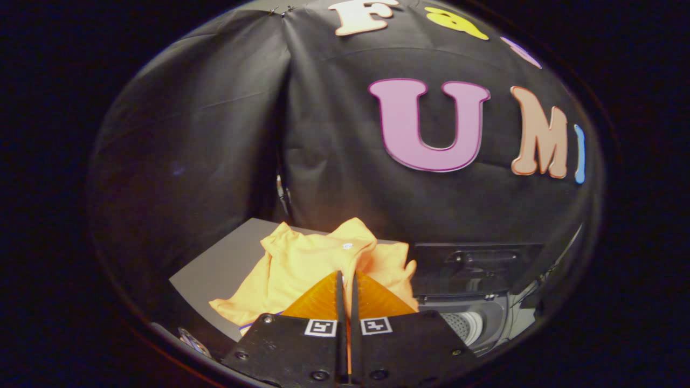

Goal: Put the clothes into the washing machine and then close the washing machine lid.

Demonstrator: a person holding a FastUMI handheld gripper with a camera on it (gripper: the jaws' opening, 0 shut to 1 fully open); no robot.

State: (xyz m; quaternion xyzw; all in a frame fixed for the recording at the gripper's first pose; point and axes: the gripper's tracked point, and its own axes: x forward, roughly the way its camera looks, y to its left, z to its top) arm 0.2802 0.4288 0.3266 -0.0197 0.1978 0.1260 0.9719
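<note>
The orange shirt (302,269) lies crumpled on a grey table (215,269), just ahead of the gripper (347,285). Its two fingers are pressed nearly together with nothing visibly between them. The washing machine (474,302) stands open beside the table.

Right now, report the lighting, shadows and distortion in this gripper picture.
Gripper view: warm light falls on the orange garment and grey surface; the booth's cloth wall is dim. Fisheye bending curves the washing machine beside the garment; its drum opening lies in shadow. The gripper, fingers nearly together, holds nothing visible; its orange fingers look sharp.
</note>
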